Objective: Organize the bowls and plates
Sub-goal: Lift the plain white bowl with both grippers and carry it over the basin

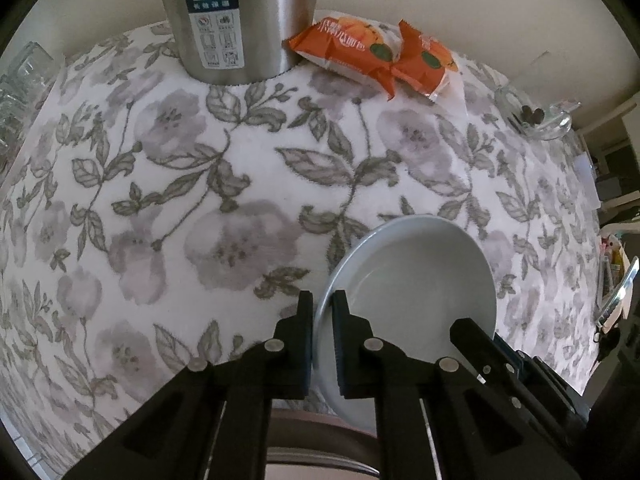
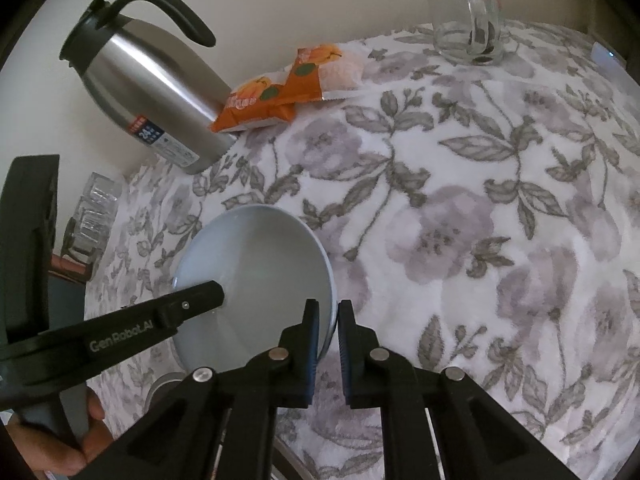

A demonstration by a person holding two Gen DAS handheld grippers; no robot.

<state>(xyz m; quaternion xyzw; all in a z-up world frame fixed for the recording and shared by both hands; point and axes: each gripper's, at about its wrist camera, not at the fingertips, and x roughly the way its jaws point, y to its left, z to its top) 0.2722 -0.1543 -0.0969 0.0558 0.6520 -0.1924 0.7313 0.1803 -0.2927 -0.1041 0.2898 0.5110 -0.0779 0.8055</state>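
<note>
Both grippers clamped on one pale bowl (image 1: 416, 276), opposite rims.
Left gripper (image 1: 322, 300) pinches the bowl's left rim, right gripper (image 2: 328, 308) its right rim, jaws narrow on the wall. Bowl sits near the table edge on the floral cloth (image 1: 224, 168), well in front of the steel flask (image 1: 236, 20); opening faces up, slightly tilted; round, no long axis.

"24" on the flask label (image 1: 213, 20); "GenRobot.AI" on the left tongs (image 2: 120, 340)
</note>
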